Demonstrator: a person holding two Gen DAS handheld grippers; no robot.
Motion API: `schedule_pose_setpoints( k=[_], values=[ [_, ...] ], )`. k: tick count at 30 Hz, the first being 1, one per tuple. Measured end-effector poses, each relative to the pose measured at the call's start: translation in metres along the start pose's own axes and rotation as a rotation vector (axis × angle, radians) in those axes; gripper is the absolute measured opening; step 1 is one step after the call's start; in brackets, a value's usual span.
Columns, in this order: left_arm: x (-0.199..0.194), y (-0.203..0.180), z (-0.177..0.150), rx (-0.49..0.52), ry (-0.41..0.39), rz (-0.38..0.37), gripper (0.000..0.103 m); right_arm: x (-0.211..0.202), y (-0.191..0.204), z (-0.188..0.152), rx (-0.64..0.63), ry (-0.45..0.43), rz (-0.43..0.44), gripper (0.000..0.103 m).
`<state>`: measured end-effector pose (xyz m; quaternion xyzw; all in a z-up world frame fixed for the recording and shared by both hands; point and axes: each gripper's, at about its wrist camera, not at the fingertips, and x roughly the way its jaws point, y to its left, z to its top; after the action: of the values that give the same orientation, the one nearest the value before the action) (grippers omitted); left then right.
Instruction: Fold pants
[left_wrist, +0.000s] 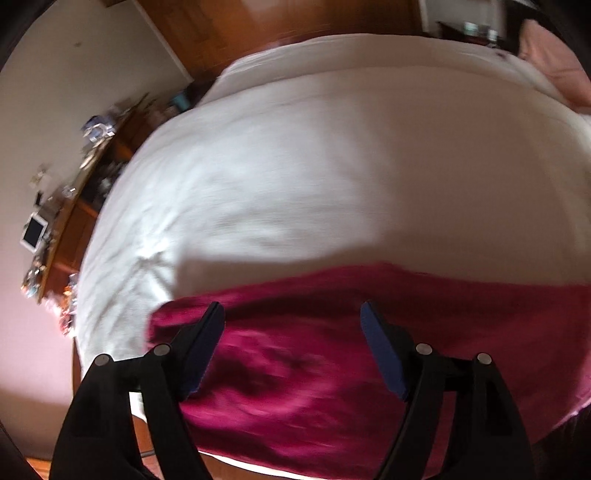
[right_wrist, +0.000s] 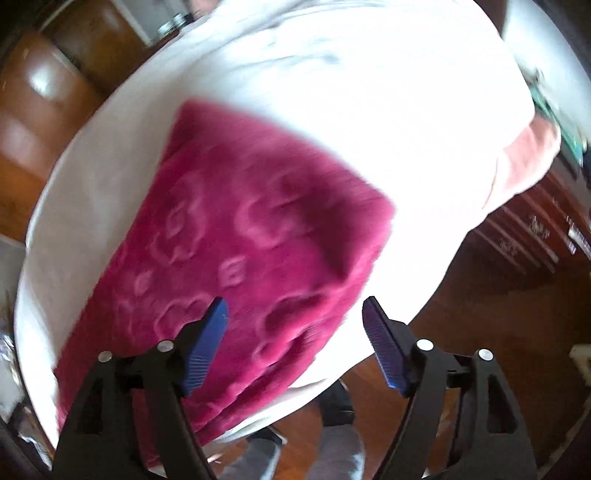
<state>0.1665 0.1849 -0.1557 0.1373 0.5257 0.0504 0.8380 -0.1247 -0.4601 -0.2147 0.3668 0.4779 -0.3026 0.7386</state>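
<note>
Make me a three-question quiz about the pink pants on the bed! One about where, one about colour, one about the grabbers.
1. Where do the pants lie?
A. on the white bed
B. on the wooden floor
C. in a basket

2. What colour are the grabber pads?
A. yellow
B. blue
C. green

3. How are the left gripper and right gripper?
A. both shut on the pants
B. one shut, one open
C. both open, holding nothing

Answers: 1 A, white sheet surrounds the pants. 2 B, the pads look blue. 3 C, both jaws stand apart with nothing pinched.

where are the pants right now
The magenta pants lie flat on the white bed sheet near its front edge, below both open grippers in both wrist views.
</note>
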Motion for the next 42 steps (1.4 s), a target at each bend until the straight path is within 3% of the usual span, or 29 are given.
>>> schedule_pose_setpoints(
  k=[9,15,18,20,21,23,29,35,38,42],
  values=[
    [-0.038,-0.105,-0.014,0.101,0.004,-0.139,0.076,0.016,-0.098,0.033,0.217,0.057,0.151,0.077],
    [-0.054,-0.137,-0.028,0.155,0.019,-0.196,0.076,0.045,-0.091,0.052,0.281,0.103,0.322,0.076],
    [-0.058,-0.144,-0.031,0.146,0.051,-0.255,0.076,0.052,-0.074,0.055,0.254,0.110,0.325,0.059],
    [-0.058,-0.150,-0.032,0.132,0.082,-0.308,0.076,0.055,-0.070,0.057,0.240,0.115,0.329,0.035],
    [-0.058,-0.154,-0.032,0.122,0.099,-0.344,0.076,0.054,-0.067,0.057,0.224,0.115,0.326,0.030],
    [-0.058,-0.163,-0.031,0.113,0.121,-0.393,0.076,0.042,-0.059,0.057,0.163,0.099,0.306,0.019],
    [-0.061,-0.207,-0.023,0.132,0.168,-0.524,0.076,-0.018,0.002,0.041,-0.209,-0.063,0.162,0.017],
    [-0.076,-0.264,-0.007,0.212,0.202,-0.686,0.078,-0.052,0.078,-0.001,-0.580,-0.244,0.035,0.016],
    [-0.084,-0.285,0.003,0.228,0.228,-0.785,0.085,-0.060,0.106,-0.025,-0.733,-0.302,0.013,0.016],
    [-0.092,-0.301,0.011,0.235,0.252,-0.862,0.086,-0.064,0.127,-0.055,-0.857,-0.326,0.023,0.016]
  ],
)
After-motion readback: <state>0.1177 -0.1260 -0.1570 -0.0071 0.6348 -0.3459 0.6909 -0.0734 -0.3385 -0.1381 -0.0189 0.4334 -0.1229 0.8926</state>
